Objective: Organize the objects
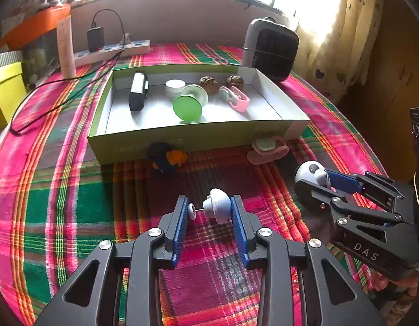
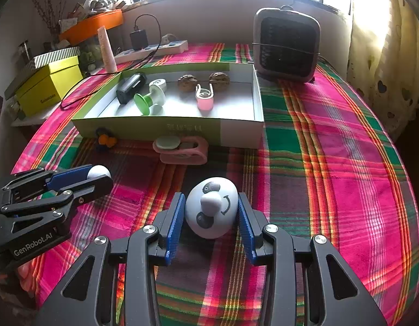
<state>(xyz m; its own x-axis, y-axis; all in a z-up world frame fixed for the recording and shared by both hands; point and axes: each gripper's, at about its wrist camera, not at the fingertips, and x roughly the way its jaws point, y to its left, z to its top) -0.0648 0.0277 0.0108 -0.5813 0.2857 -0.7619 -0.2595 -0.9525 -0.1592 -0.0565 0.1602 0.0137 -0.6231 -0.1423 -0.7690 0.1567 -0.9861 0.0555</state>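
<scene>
My left gripper (image 1: 210, 206) is shut on a small white knob-shaped piece (image 1: 217, 208) with a thin pin and a small cap, just above the plaid cloth. My right gripper (image 2: 211, 210) straddles a white panda-face egg toy (image 2: 210, 207); its pads sit against the toy's sides. The same toy (image 1: 312, 173) and right gripper (image 1: 322, 181) show at the right of the left wrist view. The green-and-white cardboard tray (image 1: 198, 135) lies ahead, holding a black cylinder (image 1: 137, 92), a green spool (image 1: 189, 106), a white jar (image 1: 175, 86), two walnuts (image 1: 209, 82) and a pink clip (image 1: 235, 98).
A pink holder with a pale green disc (image 2: 179, 148) and a dark blue and orange toy (image 1: 167, 159) lie against the tray's front wall. A small heater (image 2: 286, 44) stands at the back right, a power strip (image 2: 152, 50) at the back, a yellow box (image 2: 46, 84) at left.
</scene>
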